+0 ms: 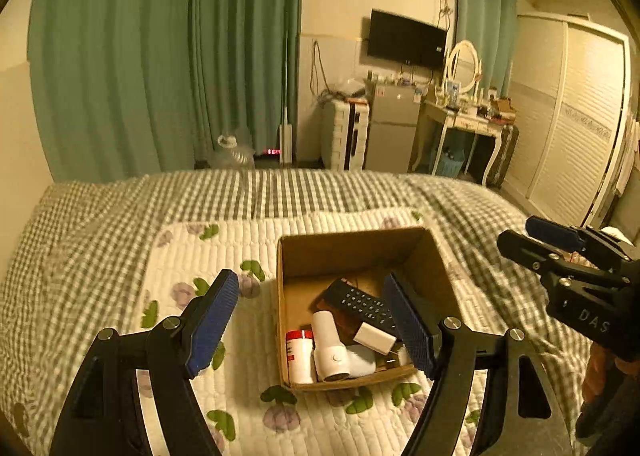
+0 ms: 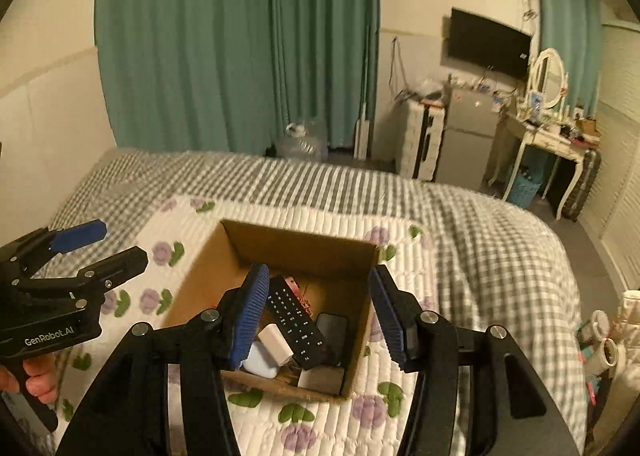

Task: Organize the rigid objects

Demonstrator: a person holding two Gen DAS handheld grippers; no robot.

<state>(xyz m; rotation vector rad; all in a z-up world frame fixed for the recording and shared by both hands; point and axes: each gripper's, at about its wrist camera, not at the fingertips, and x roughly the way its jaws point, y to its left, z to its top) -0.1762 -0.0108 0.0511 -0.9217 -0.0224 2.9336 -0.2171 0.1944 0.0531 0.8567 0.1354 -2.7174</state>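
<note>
Both tools empty, spread wide: left tool [image 1: 316, 326], right tool [image 2: 320, 316] above open brown cardboard box [image 2: 300, 244]; long black remote [image 2: 294, 322] lies nearer right.

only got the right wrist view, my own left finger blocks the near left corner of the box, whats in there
Observer: A white bottle with a red cap stands upright in that corner of the cardboard box.
Operator: anything beside it
Observer: A white device that looks like a small hair dryer lies right next to the bottle, between it and the black remote.
</note>
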